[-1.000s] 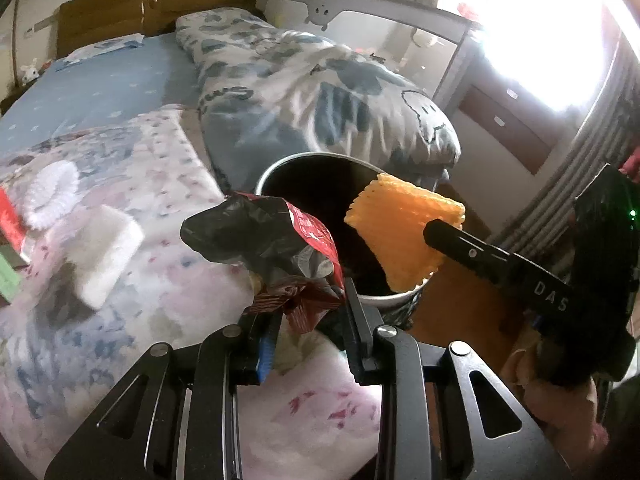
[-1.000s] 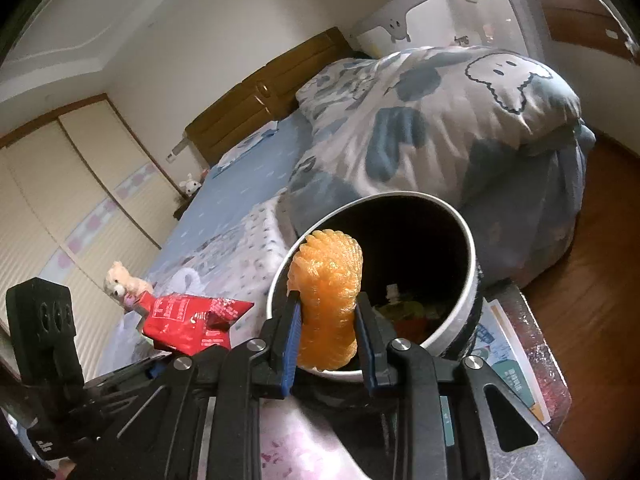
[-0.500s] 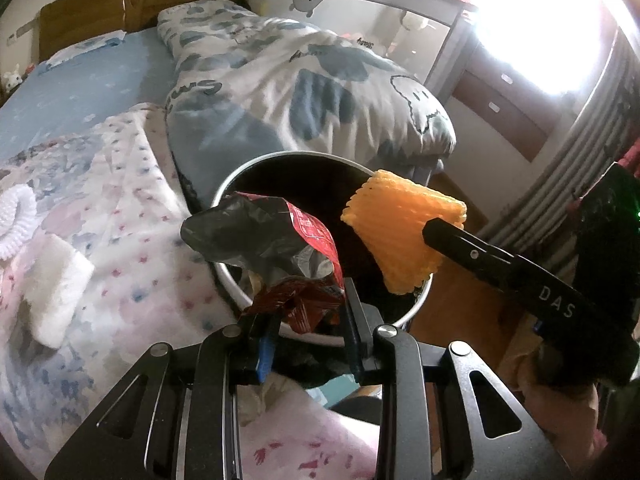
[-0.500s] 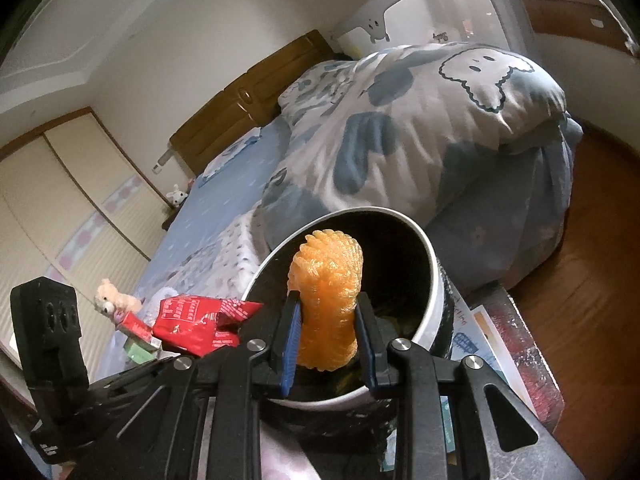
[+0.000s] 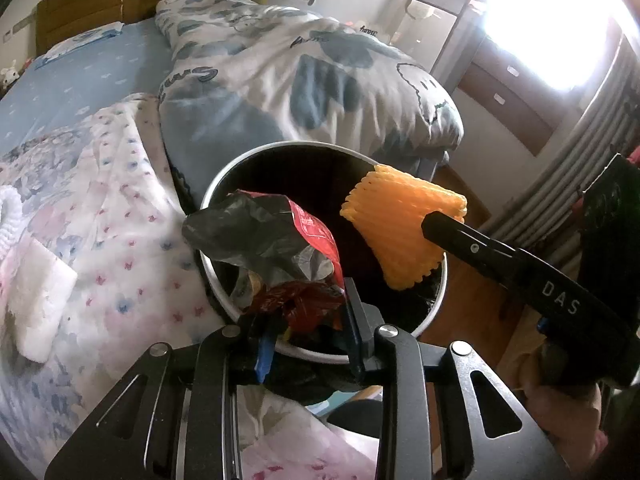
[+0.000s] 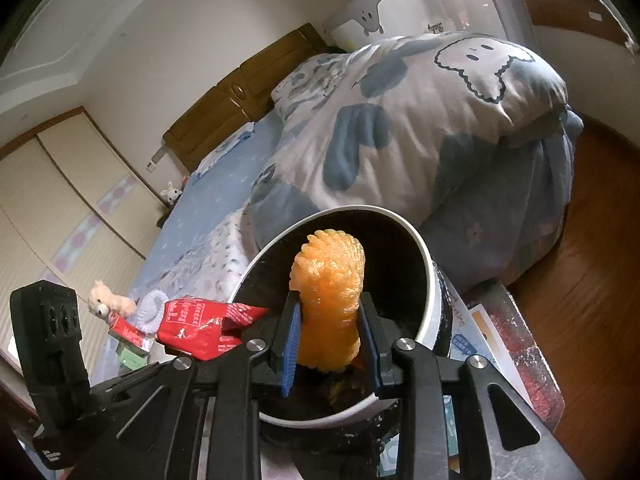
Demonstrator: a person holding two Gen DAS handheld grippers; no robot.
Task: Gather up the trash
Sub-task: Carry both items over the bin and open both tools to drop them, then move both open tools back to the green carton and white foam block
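Observation:
A round bin [image 5: 224, 184] with a white rim and dark inside stands beside the bed; in the right wrist view the bin [image 6: 426, 276] holds some trash at its bottom. My left gripper [image 5: 306, 316] is shut on a crumpled red and black snack wrapper [image 5: 264, 236], held over the bin's near rim. My right gripper [image 6: 328, 332] is shut on an orange foam net [image 6: 330, 296], held above the bin's opening. The orange foam net [image 5: 400, 232] and the right gripper's finger also show in the left wrist view. The red wrapper [image 6: 200, 324] appears at the left of the right wrist view.
A bed with a floral blanket [image 5: 104, 216] and a blue-grey cartoon duvet [image 5: 304, 80] lies behind the bin. A white foam block [image 5: 36, 300] and a white ring lie on the blanket. A small teddy [image 6: 108, 300] and boxes sit further left. Wooden floor [image 6: 592, 280] lies right.
Both grippers have moved forward over the bin with their loads. The bin now fills more of both views, and the wrapper and foam net hang over its opening.

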